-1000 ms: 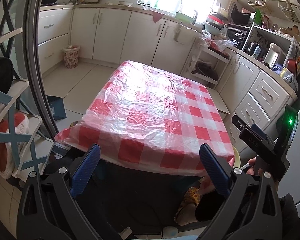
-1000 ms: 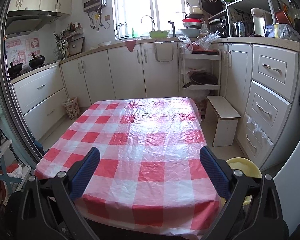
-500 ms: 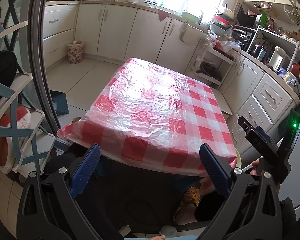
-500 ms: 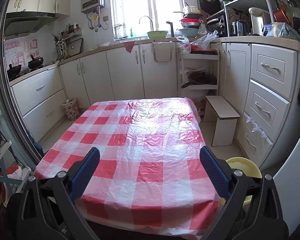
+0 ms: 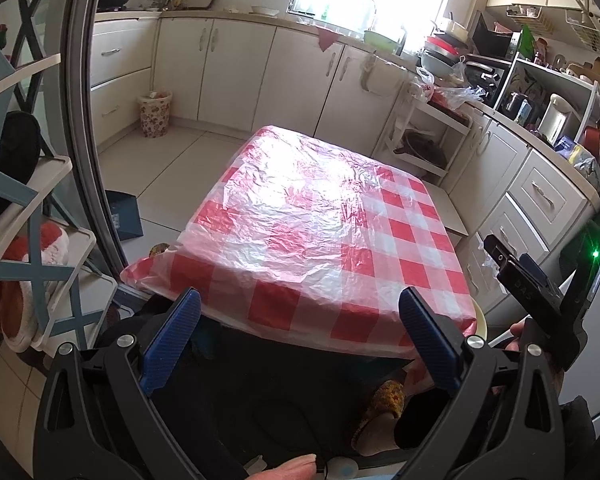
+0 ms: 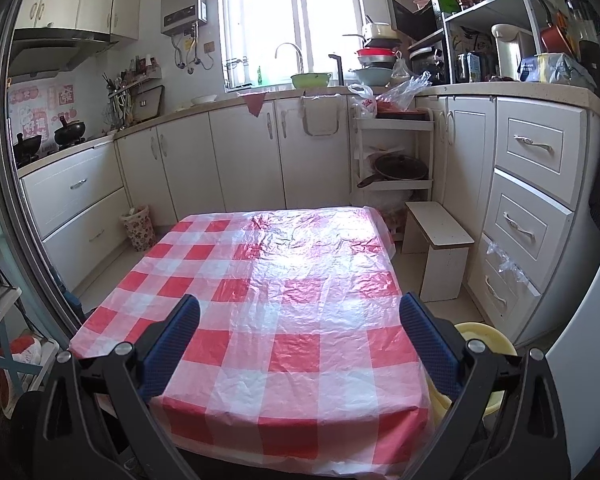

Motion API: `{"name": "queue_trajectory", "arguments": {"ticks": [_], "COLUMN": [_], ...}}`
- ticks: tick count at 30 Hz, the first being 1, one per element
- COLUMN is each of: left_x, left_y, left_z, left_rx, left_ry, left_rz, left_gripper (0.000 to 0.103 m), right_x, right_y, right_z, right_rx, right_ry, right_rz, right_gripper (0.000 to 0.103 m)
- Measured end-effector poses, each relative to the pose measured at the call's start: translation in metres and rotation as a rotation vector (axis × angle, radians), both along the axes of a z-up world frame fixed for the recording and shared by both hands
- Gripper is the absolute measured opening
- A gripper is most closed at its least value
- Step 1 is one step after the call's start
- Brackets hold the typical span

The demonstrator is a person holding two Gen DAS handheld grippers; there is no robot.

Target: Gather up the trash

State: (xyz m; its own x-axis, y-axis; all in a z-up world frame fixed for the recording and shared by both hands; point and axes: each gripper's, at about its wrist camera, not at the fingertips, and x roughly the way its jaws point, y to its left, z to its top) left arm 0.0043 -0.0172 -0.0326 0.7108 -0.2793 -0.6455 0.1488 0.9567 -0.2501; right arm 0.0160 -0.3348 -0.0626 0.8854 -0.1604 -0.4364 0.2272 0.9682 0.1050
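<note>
Fingers of the left gripper (image 5: pixel 299 334) and right gripper (image 6: pixel 299 340) gape wide, holding nothing, above the near edge of the checked-cloth worktop (image 6: pixel 268 280). Trash shows nowhere on it; a floral bin (image 6: pixel 138 227) stands by the far cabinets.

place: home kitchen | cabinets: cream base cupboards and drawers (image 6: pixel 236 160) along two walls | sink: tap (image 6: pixel 290 54) under a bright window | cooking: black woks (image 6: pixel 70 134) on a stove beneath a range hood (image 6: pixel 56 46) | wall: water heater (image 6: pixel 182 2) | centre: table under red-checked plastic cloth (image 6: pixel 284 300) | counter: stacked bowls, kettle, microwave
</note>
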Motion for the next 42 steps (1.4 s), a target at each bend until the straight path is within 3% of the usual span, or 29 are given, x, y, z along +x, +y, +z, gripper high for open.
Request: {"name": "queue_trajectory", "arguments": {"ticks": [10,21,27,42], "left_x": [0.0,-0.004,-0.009,-0.011], "left_y": [0.007,0.01,-0.005,-0.013], "left_z": [0.014,0.039,0.049,0.058], "left_rx": [0.062,0.097,0.206,0.256], "left_ry": [-0.054,-0.111,-0.156,-0.176], "left_rz": [0.064,0.106,0.126,0.13], "left_gripper": [0.095,0.095,0.095,0.095], "right_x": [-0.005,-0.029,-0.032,-0.03], "right_y": [0.015,0.038,0.038,0.038], "right_z": [0.015,0.049,0.063,0.059], "right_rx": [-0.036,0.015,0.023,0.019], "right_ry": [-0.049,-0.053,-0.06,-0.048], "right_rz": [0.034,0.104,0.099,0.105], "right_gripper": [0.096,0.096,0.096,0.096]}}
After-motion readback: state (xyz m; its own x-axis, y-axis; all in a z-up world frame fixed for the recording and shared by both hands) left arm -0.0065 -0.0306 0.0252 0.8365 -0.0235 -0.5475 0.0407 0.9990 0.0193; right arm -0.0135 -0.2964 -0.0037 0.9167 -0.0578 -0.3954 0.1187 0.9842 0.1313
